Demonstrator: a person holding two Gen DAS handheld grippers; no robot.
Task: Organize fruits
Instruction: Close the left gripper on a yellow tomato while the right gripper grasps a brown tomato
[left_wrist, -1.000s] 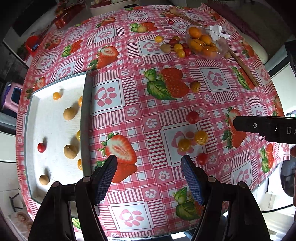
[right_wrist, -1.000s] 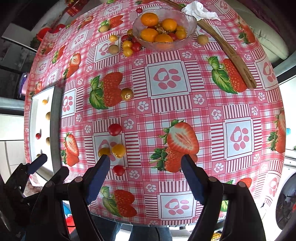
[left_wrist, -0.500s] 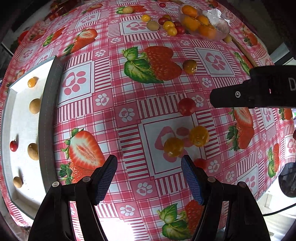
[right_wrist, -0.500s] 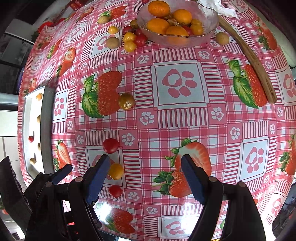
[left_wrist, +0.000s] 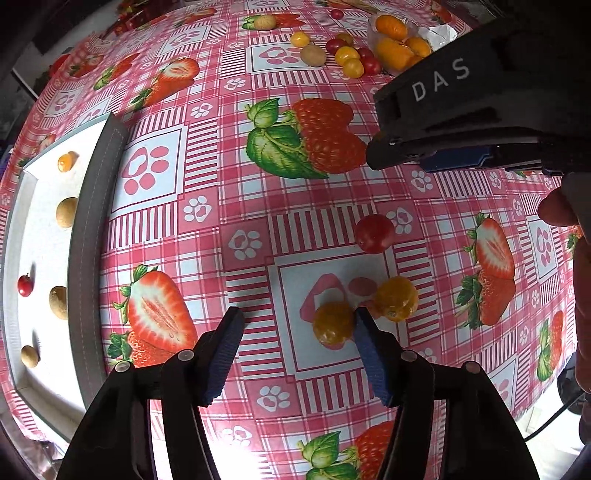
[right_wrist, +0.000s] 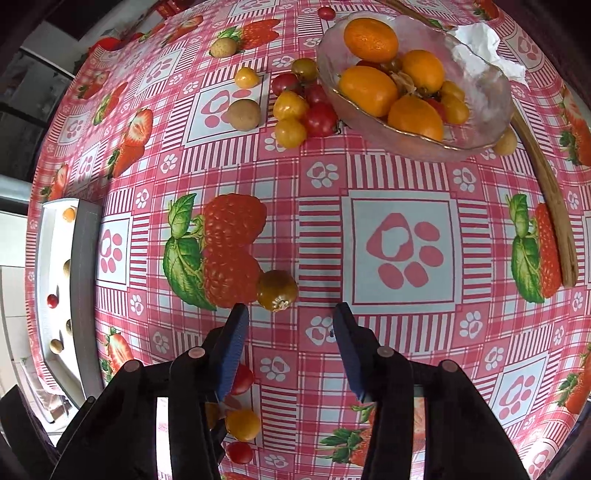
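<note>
My left gripper (left_wrist: 295, 321) is open and low over the strawberry tablecloth. A yellow tomato (left_wrist: 332, 323) lies just inside its right finger, a second yellow one (left_wrist: 397, 297) just outside it, and a red tomato (left_wrist: 373, 233) is beyond. My right gripper (right_wrist: 290, 314) is open; a brownish-orange tomato (right_wrist: 277, 290) lies just ahead of its fingertips, nearer the left finger. The right gripper's body (left_wrist: 461, 122) crosses the upper right of the left wrist view. A white tray (left_wrist: 22, 236) on the left holds several small fruits.
A glass bowl (right_wrist: 480, 122) of oranges stands at the far side with a cluster of tomatoes (right_wrist: 299, 107) and a brown round fruit (right_wrist: 243, 114) beside it. A wooden stick (right_wrist: 546, 192) and crumpled tissue (right_wrist: 484, 44) lie at the right. The table edge is close below.
Both grippers have moved forward and down over the table. The left one now has a yellow tomato beside its right finger; the right one has reached the brownish-orange tomato.
</note>
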